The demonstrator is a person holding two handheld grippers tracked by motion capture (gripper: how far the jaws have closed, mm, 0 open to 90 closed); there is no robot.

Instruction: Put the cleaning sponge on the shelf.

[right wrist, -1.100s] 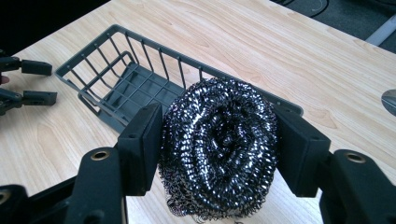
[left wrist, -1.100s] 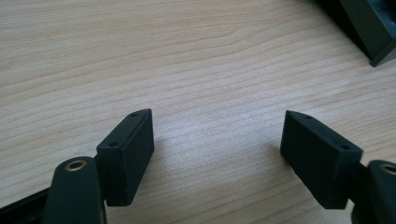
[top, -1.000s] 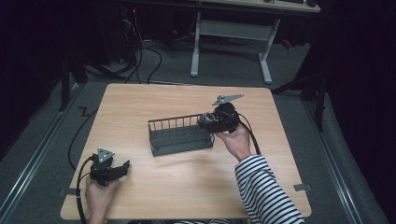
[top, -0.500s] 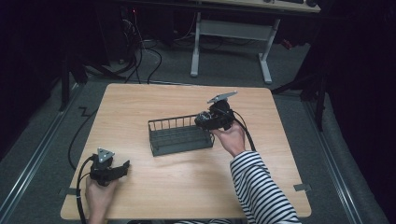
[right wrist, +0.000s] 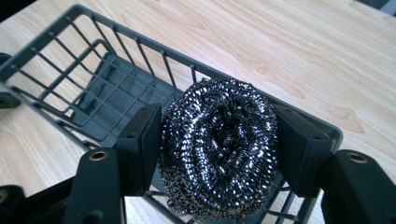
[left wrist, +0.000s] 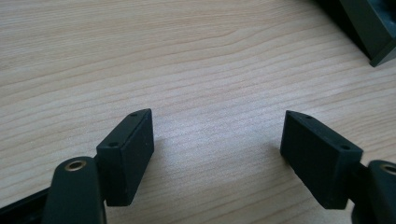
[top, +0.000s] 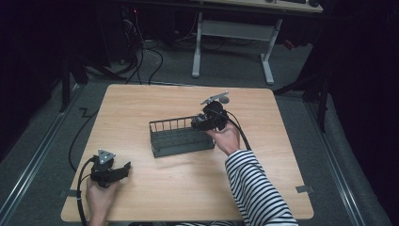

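Note:
A round steel wire scourer (right wrist: 219,154) sits between the pads of my right gripper (right wrist: 217,121), which is shut on it. The jaws have just been opening a little, with the scourer still between them. It hangs over the right end of a dark grey wire basket (right wrist: 98,88), partly below the rim. From above, the right gripper (top: 200,123) is at the right end of the basket (top: 176,141) in the middle of the table. My left gripper (top: 123,170) rests low at the front left, open, with nothing between its jaws (left wrist: 217,140). A corner of the basket (left wrist: 373,32) is ahead of it.
The wooden table (top: 188,193) has bare room in front of and behind the basket. A black cable (top: 77,141) runs off the left edge to the floor. A white desk frame (top: 235,33) stands beyond the far edge.
My right gripper has moved left and down with the scourer, from beside the basket's right end to over it. The left gripper has stayed put.

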